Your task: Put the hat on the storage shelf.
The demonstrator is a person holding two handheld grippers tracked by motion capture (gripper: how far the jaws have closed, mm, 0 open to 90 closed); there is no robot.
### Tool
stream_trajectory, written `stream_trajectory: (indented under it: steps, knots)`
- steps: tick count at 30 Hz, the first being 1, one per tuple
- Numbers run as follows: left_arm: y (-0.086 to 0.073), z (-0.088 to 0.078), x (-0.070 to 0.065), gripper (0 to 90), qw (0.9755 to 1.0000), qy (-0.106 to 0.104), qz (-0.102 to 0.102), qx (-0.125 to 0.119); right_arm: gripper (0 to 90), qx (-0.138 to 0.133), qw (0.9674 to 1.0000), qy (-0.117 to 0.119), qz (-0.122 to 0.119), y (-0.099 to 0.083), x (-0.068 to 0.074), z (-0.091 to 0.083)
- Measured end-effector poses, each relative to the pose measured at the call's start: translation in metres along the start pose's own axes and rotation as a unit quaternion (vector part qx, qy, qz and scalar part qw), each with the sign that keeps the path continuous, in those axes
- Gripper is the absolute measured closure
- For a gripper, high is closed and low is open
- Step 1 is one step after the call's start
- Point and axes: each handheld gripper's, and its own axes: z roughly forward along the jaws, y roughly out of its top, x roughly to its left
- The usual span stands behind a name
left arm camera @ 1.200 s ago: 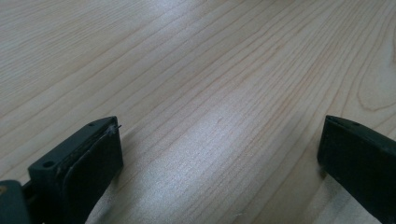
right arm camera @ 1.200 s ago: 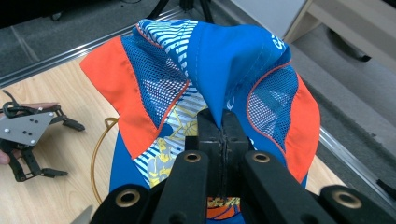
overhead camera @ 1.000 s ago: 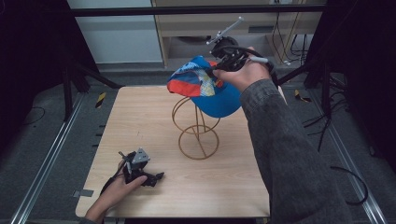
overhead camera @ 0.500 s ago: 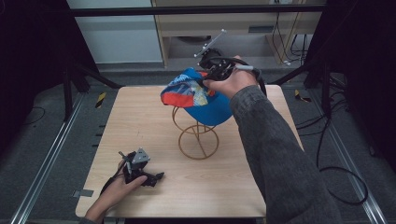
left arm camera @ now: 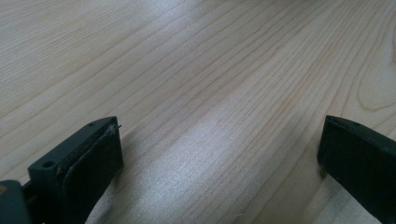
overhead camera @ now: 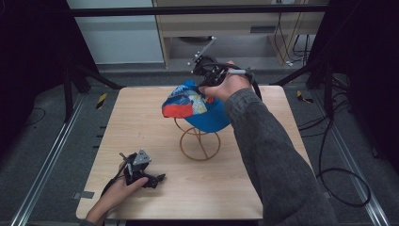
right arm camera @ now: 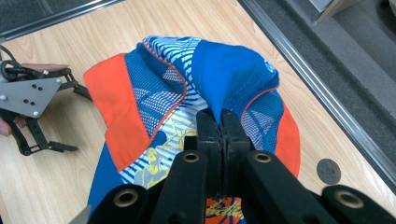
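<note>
The right gripper [right arm camera: 219,119] is seen at the bottom middle of its own view, with its jaws pressed together on a fold of the blue and orange cap [right arm camera: 187,93]. In the high view, the cap [overhead camera: 195,106] is held in the upper middle of the frame, over the top of the wire stand [overhead camera: 200,141], which is placed on the wooden table [overhead camera: 263,188]. The left gripper [overhead camera: 141,172] is rested on the table at the lower left, well apart from the stand; its jaws are spread wide and nothing is pinched.

No readable text, label, brand or number anywhere
</note>
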Motion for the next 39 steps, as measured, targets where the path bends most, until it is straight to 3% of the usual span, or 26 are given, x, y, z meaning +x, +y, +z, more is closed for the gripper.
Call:
stream_trajectory:
  steps: [13,23,29,39]
  knots:
    - [0.000,0.000,0.000,0.0,1.0000,0.000,0.000,0.000,82.1,0.004,1.0000,0.006,0.000,-0.003,0.002,0.004]
    - [0.000,0.000,0.000,0.0,1.0000,0.000,0.000,0.000,60.0,-0.002,0.9999,0.000,0.012,-0.006,0.005,-0.001]
    - [0.000,0.000,0.000,0.0,1.0000,0.000,0.000,0.000,54.2,-0.004,0.9999,-0.002,0.014,-0.007,0.008,-0.003]
    - [0.000,0.000,0.000,0.0,1.0000,0.000,0.000,0.000,34.1,-0.015,0.9993,-0.014,0.032,-0.018,0.011,-0.004]
